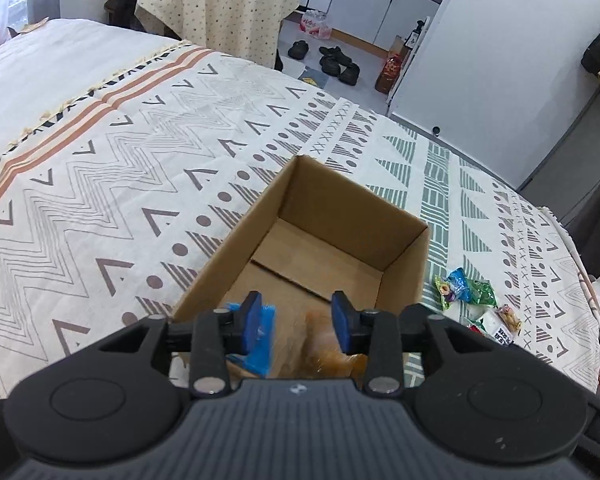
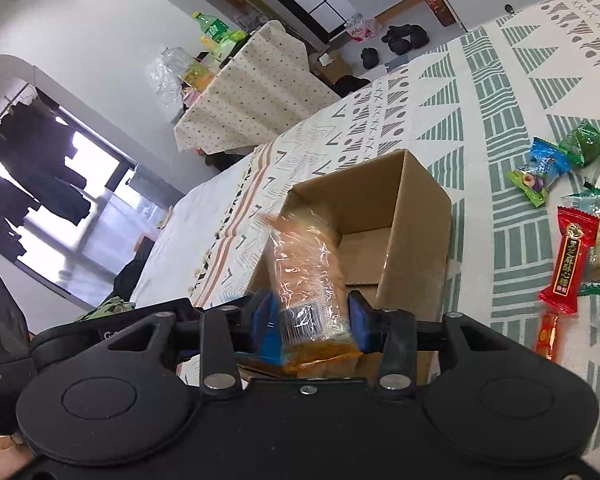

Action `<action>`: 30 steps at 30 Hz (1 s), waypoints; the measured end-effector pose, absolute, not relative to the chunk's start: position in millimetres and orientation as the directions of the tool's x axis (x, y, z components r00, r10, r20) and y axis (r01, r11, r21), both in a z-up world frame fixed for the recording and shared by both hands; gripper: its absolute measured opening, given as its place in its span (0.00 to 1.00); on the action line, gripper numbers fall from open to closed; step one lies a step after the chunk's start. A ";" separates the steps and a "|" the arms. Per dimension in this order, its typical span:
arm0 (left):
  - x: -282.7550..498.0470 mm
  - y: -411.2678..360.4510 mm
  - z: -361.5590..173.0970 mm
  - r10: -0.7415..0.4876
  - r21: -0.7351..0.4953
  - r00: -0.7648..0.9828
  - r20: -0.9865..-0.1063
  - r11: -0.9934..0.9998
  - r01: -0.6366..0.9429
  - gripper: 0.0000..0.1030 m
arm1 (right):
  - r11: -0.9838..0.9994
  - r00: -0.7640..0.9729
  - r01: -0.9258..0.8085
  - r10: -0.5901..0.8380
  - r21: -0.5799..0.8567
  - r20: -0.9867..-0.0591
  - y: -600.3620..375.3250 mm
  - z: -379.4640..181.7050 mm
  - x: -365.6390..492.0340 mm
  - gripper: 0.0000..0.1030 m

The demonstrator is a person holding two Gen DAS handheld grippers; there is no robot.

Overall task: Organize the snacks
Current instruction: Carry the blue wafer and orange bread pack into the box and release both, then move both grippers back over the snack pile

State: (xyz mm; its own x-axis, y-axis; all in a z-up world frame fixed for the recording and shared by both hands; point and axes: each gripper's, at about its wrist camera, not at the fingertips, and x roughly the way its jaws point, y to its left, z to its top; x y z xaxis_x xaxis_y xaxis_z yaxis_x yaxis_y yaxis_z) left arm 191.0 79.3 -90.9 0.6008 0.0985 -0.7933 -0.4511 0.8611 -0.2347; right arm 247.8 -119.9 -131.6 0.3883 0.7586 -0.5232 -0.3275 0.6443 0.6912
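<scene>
Clear plastic, orange at one end, wraps the bread packet [image 2: 304, 276]; pale brown bread shows through the film, and the packet is blurred. It stands tilted between the blue pads of the right hand-held gripper [image 2: 314, 322], over the near edge of the open cardboard box [image 2: 416, 216]. The pads stand apart at its two sides; whether they press on the film cannot be told.

The box sits on a bed under a patterned cover [image 1: 140, 160]; its bottom flaps are bare.

Left wrist view: the left hand-held gripper [image 1: 298, 322] is above the near end of the box, pads apart. A blurred orange wrapper [image 1: 324, 344] lies between and below them, with a blue wrapper [image 1: 260, 340] against the left pad; contact with either cannot be told.

Only the right wrist view shows the loose snacks plainly: a red packet with printed characters [image 2: 570, 256], a blue-and-green sweet [image 2: 538, 176] and a green packet [image 2: 584, 142], all on the cover to the right of the box, apart from it. The left view catches just part of that pile [image 1: 466, 288]. Only the left view shows the inside floor of the box.
</scene>
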 end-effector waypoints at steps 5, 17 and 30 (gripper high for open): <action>185.0 77.8 -83.8 0.122 -0.215 0.601 -0.790 0.863 -0.458 0.59 | 0.665 0.413 -0.320 0.739 0.674 -0.533 -126.4 -125.5 243.7 0.55; 164.4 58.5 -62.7 0.134 -0.205 0.624 -0.770 0.874 -0.441 0.82 | 0.730 0.479 -0.346 0.678 0.589 -0.558 -148.4 -99.3 219.2 0.73; 142.3 16.5 -41.4 0.078 -0.217 0.667 -0.741 0.912 -0.348 0.89 | 0.791 0.567 -0.327 0.602 0.517 -0.563 -190.8 -80.6 197.8 0.85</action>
State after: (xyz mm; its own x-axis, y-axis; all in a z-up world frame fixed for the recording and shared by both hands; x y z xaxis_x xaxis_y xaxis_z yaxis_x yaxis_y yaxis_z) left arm 142.3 16.5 -41.4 0.6668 0.0780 -0.7411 -0.3482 0.9119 -0.2173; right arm 197.8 -190.8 -80.6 0.5666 0.6018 -0.5629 -0.3266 0.7912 0.5171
